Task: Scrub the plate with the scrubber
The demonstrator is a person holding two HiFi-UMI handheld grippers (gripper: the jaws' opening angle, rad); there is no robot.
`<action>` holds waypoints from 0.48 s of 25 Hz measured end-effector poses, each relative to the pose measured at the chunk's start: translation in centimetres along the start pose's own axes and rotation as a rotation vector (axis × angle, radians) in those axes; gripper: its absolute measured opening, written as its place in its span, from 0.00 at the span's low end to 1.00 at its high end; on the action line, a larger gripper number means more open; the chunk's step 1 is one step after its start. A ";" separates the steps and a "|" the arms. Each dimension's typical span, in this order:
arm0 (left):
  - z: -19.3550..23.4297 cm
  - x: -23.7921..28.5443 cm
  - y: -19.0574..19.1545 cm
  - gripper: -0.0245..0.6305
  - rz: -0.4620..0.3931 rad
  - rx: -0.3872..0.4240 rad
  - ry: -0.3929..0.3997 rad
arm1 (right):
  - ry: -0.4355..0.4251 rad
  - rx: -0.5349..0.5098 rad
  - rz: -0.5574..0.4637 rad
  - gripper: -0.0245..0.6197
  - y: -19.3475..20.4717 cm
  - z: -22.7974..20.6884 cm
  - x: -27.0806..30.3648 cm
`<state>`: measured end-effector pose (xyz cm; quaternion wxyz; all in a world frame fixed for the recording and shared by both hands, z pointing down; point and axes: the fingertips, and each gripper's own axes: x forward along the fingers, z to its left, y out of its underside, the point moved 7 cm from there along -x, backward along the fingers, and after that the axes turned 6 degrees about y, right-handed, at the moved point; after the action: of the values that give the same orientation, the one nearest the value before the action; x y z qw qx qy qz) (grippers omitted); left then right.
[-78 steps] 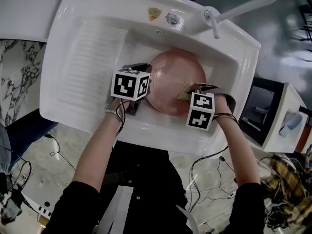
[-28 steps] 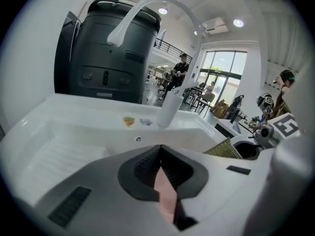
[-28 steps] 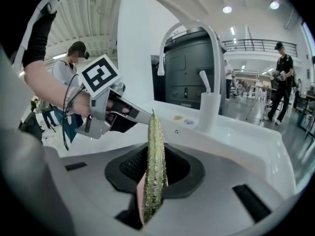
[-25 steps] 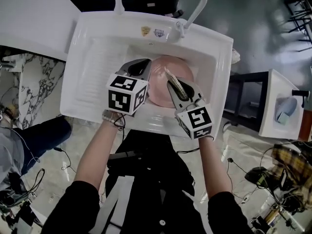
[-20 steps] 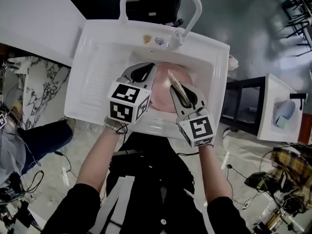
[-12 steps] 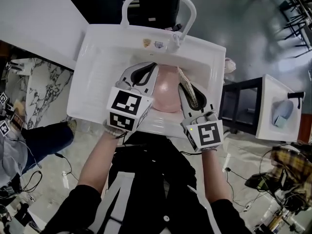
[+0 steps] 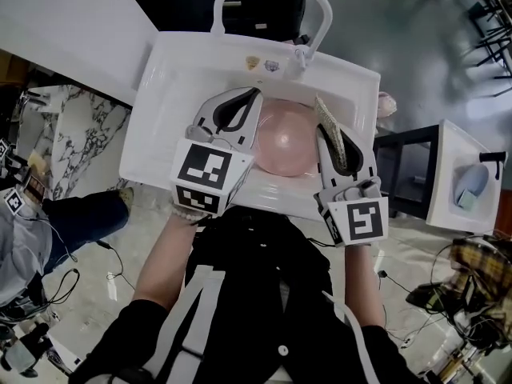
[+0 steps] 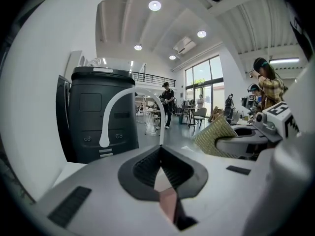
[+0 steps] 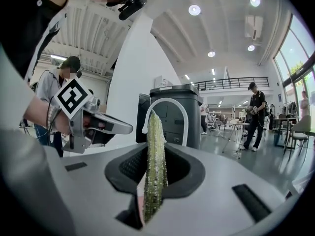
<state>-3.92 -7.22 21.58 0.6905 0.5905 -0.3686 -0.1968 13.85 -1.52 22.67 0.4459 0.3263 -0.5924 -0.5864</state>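
The left tongs [image 7: 254,96] were closed and empty above the sink [image 7: 160,78]. The plate [image 7: 286,138] lay in the basin. The right tongs [image 7: 328,134] gripped the scrubber [image 7: 330,117], clear of the plate. Scrubbing appeared disengaged; resuming would require lowering the scrubber onto the plate.

No wording can be read. Two small stickers [image 7: 254,62] sit on the sink's [image 7: 160,94] far rim, left of the tap's [image 7: 302,54] base, their print too small. The cubes [image 7: 210,176] on the left gripper [image 7: 254,94] and right gripper [image 7: 323,130] bear only black-and-white square patterns.
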 end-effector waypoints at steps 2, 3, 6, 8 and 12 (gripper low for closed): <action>0.0 -0.2 -0.2 0.04 -0.001 -0.001 -0.005 | 0.001 -0.013 -0.007 0.15 -0.3 -0.2 0.0; 0.0 -0.3 -0.3 0.04 0.000 0.000 -0.006 | 0.003 -0.017 -0.008 0.15 -0.4 -0.3 0.0; -0.1 -0.5 -0.4 0.04 0.003 0.008 -0.010 | 0.007 -0.013 -0.010 0.15 -0.4 -0.4 -0.1; -0.3 -0.5 -0.3 0.04 0.008 0.013 -0.011 | 0.006 -0.013 -0.002 0.15 -0.2 -0.3 -0.3; -0.6 -0.4 -0.1 0.04 0.019 0.014 -0.010 | -0.005 -0.025 0.013 0.15 0.2 -0.2 -0.4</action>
<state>-3.71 -6.51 21.29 0.6864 0.5907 -0.3790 -0.1905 14.22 -1.25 22.83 0.4523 0.3155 -0.5883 -0.5914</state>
